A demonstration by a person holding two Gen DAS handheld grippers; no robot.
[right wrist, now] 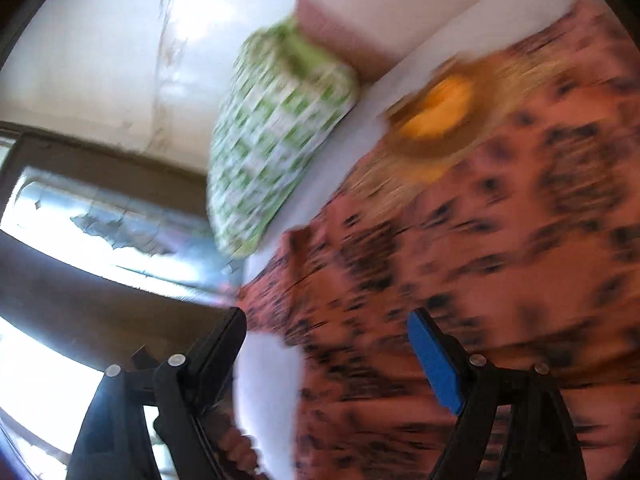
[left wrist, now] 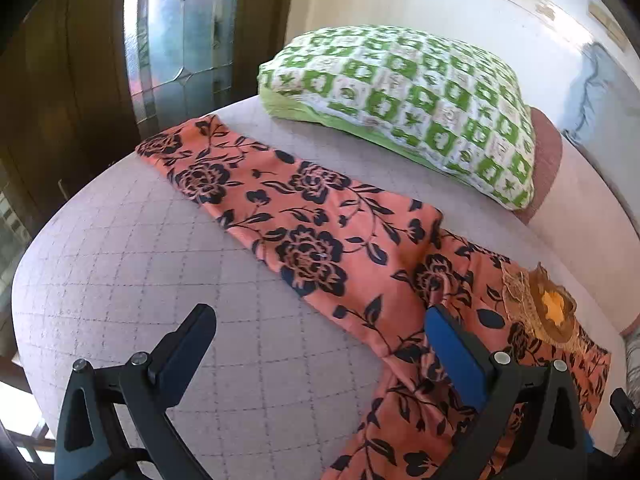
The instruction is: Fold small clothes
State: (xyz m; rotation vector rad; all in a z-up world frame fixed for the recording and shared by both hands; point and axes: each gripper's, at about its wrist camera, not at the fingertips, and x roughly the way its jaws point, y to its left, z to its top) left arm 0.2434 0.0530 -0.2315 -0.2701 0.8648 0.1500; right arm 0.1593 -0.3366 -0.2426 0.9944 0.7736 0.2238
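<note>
An orange garment with black flowers (left wrist: 312, 220) lies spread flat across the quilted bed (left wrist: 140, 280), one long part stretching to the far left. Its gold embroidered neckline (left wrist: 548, 308) is at the right. My left gripper (left wrist: 320, 316) hangs open low over the bed. Its blue-padded finger (left wrist: 452, 356) is above the cloth and the other finger (left wrist: 188, 344) is above bare quilt. The right wrist view is blurred. My right gripper (right wrist: 326, 320) stands open just above the same garment (right wrist: 480, 260), near the neckline (right wrist: 436, 108), with nothing pinched.
A green and white checked pillow (left wrist: 404, 100) rests at the back of the bed, against a pink bolster (left wrist: 546, 152). A glass-paned door (left wrist: 180, 36) stands beyond the bed's far left edge. Part of a hand (right wrist: 240, 452) shows under the right gripper.
</note>
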